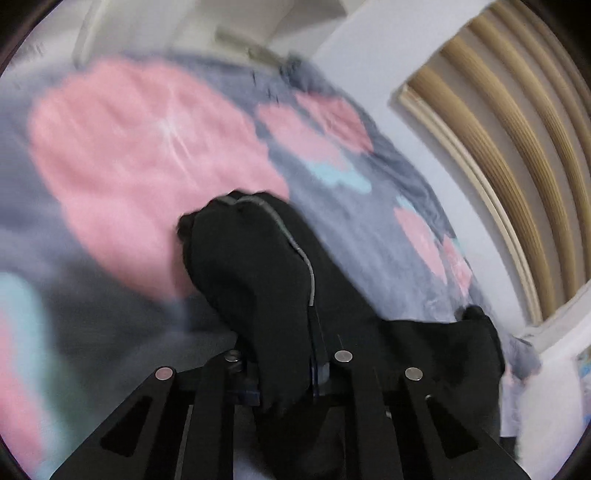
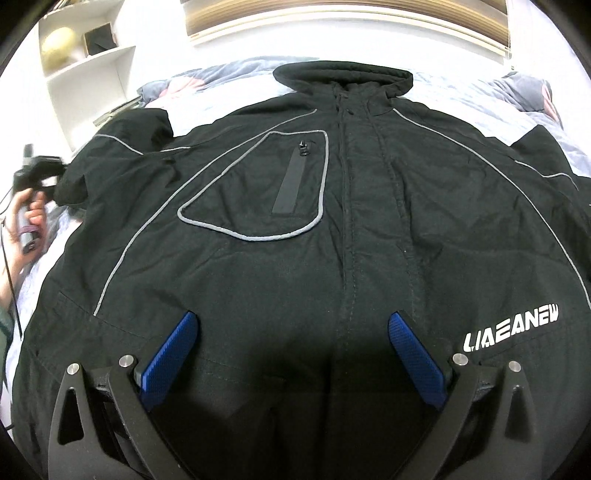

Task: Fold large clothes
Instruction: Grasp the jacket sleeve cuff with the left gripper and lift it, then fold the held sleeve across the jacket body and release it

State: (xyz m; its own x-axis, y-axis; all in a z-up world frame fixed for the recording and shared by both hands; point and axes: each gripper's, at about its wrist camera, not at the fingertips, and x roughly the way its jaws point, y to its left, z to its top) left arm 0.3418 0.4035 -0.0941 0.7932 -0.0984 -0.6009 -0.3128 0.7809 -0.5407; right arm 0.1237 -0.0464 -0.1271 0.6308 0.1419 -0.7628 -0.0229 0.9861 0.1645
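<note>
A large black jacket (image 2: 295,229) with grey piping, a chest pocket and a white logo lies face up on the bed, hood at the far end. My right gripper (image 2: 291,350) is open just above its lower front, blue pads (image 2: 170,362) spread wide and empty. My left gripper (image 1: 284,369) is shut on the jacket's sleeve (image 1: 258,266), black cloth bunched between the fingers and lifted above the bedspread. In the right wrist view the left gripper (image 2: 37,173) shows at the far left beside the folded-in sleeve (image 2: 122,147).
The bed has a grey bedspread (image 1: 129,147) with pink and light blue patches. A white shelf unit (image 2: 85,62) stands at the back left. A window with a tan blind (image 2: 347,18) is behind the bed.
</note>
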